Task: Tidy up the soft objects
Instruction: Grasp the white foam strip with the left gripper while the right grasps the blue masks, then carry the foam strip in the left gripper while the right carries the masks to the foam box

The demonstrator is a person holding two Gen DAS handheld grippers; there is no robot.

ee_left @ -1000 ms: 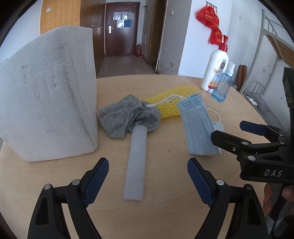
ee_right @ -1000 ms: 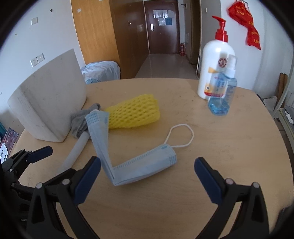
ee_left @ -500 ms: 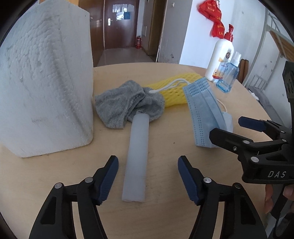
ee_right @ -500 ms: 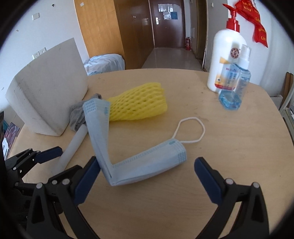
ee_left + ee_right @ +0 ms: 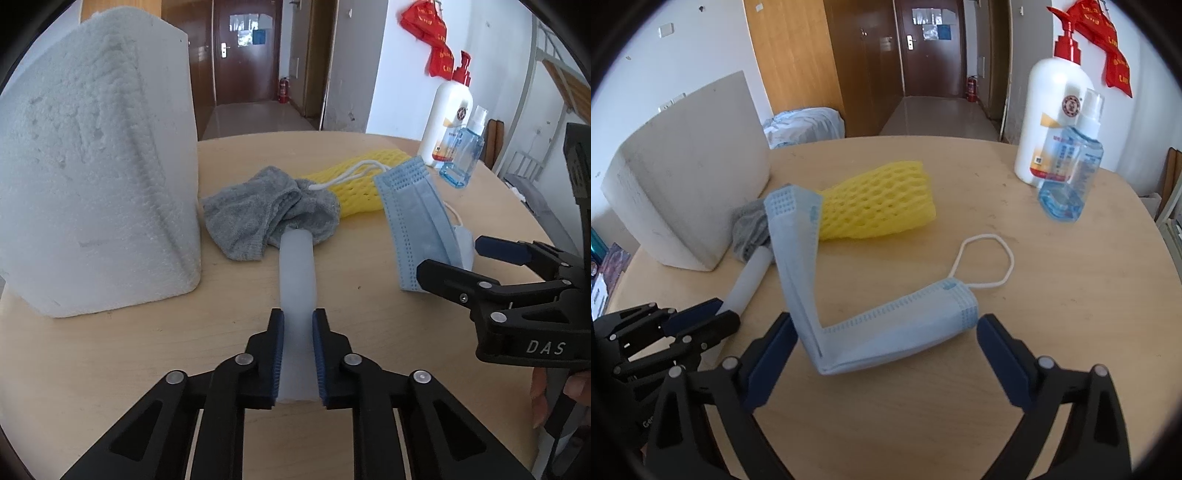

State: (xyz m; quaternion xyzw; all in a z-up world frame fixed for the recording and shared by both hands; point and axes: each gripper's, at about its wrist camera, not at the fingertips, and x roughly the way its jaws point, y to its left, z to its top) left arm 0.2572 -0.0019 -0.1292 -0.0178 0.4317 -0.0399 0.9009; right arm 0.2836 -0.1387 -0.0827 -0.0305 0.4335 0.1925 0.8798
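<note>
Closing on the near end of a pale translucent foam tube [image 5: 296,273], the left gripper [image 5: 297,354] is pressing its blue-padded fingers [image 5: 277,354] against the tube's two sides, with only the tube's width left between them. The tube is lying flat on the round light wooden desk [image 5: 369,350], its far end tucked under a crumpled grey knitted sock [image 5: 258,218]. The right gripper [image 5: 886,350] is hanging with its fingers [image 5: 1001,354] spread wide either side of a pleated light-blue face mask [image 5: 886,332], touching nothing; the mask is bent into an L, one white ear loop [image 5: 984,260] lying on the desk. Behind it a yellow foam-mesh sleeve [image 5: 879,206] is resting beside the sock. A big, rough white foam block [image 5: 96,177] is standing at the left. A white pump bottle [image 5: 1052,114] and a clear blue spray bottle [image 5: 1071,166] are standing together at the desk's far right.
</note>
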